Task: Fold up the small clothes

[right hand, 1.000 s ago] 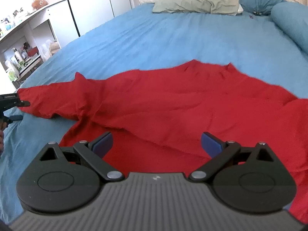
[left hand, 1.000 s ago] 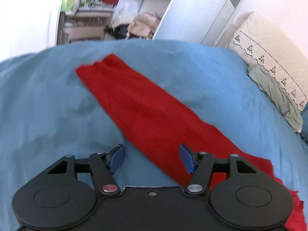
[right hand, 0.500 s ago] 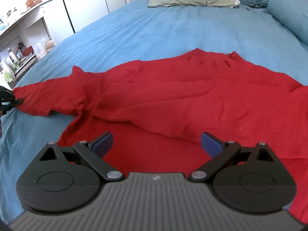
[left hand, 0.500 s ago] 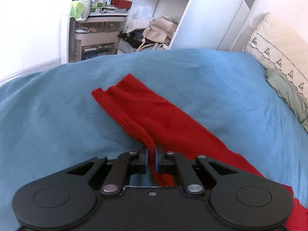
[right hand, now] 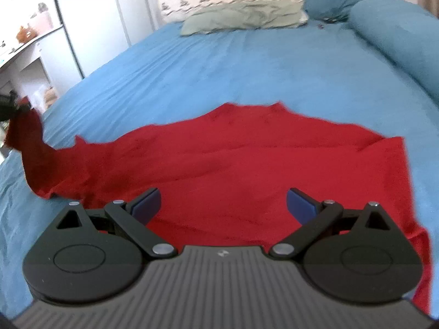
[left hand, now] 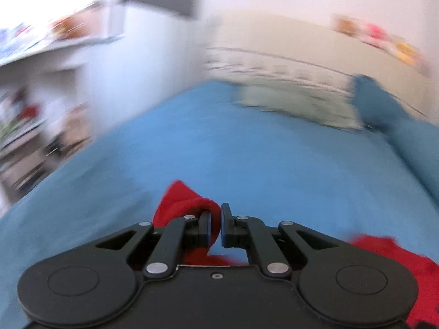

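Your left tongs (left hand: 215, 226) grip the red garment (right hand: 247, 164) by its sleeve (left hand: 181, 203), lifted clear of the bed (right hand: 219, 68). Right tongs (right hand: 222, 204) stand wide, empty. Carry the sleeve across the body flat.

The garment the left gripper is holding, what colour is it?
Plain red garment, pinched by the left gripper; clearest in the right wrist view.

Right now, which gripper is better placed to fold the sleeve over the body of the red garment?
Left. The left gripper is shut on the red sleeve, already lifted off the blue bedspread. The right gripper hovers open over the garment's body, gripping nothing.
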`<action>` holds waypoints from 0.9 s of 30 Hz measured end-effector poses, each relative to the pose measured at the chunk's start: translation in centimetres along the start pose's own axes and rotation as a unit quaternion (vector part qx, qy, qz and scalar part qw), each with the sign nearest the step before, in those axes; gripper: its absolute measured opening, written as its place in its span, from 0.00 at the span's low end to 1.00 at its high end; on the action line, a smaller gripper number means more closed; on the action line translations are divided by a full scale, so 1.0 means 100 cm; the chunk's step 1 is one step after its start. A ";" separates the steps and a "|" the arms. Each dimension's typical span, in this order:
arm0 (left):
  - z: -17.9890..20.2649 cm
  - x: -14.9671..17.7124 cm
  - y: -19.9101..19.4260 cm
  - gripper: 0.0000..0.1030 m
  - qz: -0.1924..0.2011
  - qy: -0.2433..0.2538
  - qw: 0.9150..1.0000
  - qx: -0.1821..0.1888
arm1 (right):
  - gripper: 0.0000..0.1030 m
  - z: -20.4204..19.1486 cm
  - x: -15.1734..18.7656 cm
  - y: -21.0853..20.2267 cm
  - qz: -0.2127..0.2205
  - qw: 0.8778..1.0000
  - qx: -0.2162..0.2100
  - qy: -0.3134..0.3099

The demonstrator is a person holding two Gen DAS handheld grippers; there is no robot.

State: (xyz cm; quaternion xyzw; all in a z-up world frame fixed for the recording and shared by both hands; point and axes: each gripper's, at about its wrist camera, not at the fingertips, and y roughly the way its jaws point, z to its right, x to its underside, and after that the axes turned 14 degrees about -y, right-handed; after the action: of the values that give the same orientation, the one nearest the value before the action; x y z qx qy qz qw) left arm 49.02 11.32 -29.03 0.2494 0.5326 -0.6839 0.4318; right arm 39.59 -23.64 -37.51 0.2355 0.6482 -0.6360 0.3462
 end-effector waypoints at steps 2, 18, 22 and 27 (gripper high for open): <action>0.051 0.019 -0.001 0.06 -0.020 0.028 0.998 0.054 | 1.00 0.018 0.001 -0.008 0.004 1.000 0.015 0.007; 0.158 0.187 0.024 0.61 -0.203 0.127 0.963 0.126 | 1.00 0.099 0.035 -0.030 -0.017 0.998 0.054 0.032; 0.135 0.173 -0.003 0.68 -0.179 0.147 0.967 0.102 | 1.00 0.090 0.024 -0.032 -0.009 0.999 0.041 0.023; 0.093 0.150 -0.013 0.70 -0.169 0.140 0.975 0.039 | 1.00 0.056 -0.014 -0.023 -0.009 0.999 0.001 -0.032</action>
State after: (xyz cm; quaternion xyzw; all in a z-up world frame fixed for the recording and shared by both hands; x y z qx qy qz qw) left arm 41.50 -2.26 -37.56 0.2660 0.5951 -0.7253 0.2214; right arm 39.60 -29.17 -34.65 0.2098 0.6384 -0.6467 0.3609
